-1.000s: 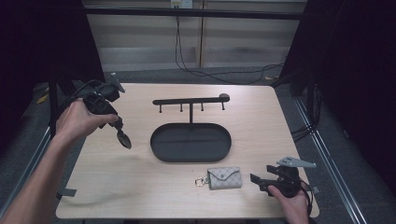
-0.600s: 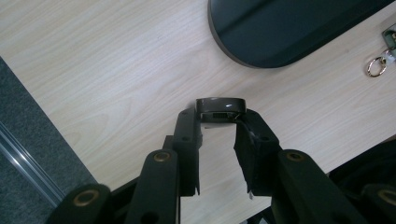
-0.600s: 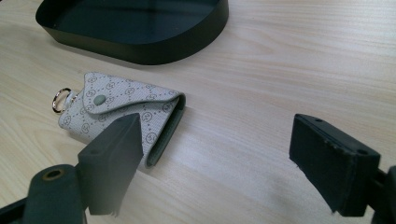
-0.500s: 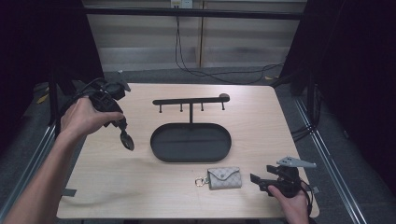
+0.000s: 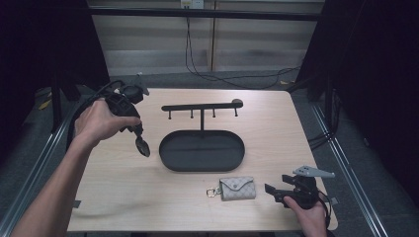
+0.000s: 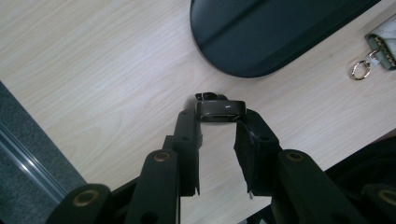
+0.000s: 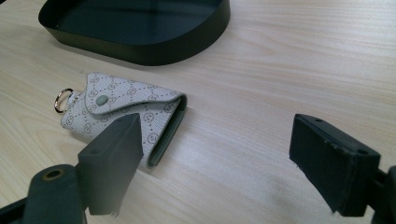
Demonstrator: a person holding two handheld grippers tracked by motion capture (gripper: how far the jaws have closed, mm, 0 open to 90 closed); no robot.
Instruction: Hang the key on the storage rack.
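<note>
Across the wooden table (image 5: 123,197), the black oval tray (image 5: 201,150) runs off the frame in both gripper views. Left of it, the left gripper (image 6: 219,122) pinches a small dark object (image 6: 219,108), hard to identify, above the tabletop. Near the front edge, the right gripper (image 7: 212,158) gapes wide and empty, one jaw overlapping the patterned key pouch (image 7: 126,114).

worktop (image 5: 123,197): we see pale wood-grain laminate, smooth, with a soft matt sheen.
tray (image 5: 170,148): we read it as black metal, smooth and satin; its inner floor reflects a little light in the right gripper view.
hook rail (image 5: 200,105): the same black finish as the tray, matt and thin.
key pouch (image 7: 126,112): we see pale grey coated cloth with a printed pattern, fine-textured, a stitched flap and a dull snap.
ring (image 7: 61,100): shiny metal, on the pouch's end.
small black piece (image 6: 219,110): hard plastic by its look, slightly glossy, held in the left tongs (image 6: 219,140).
right tongs (image 7: 233,163): matt black pads, a little rough at the edges.
</note>
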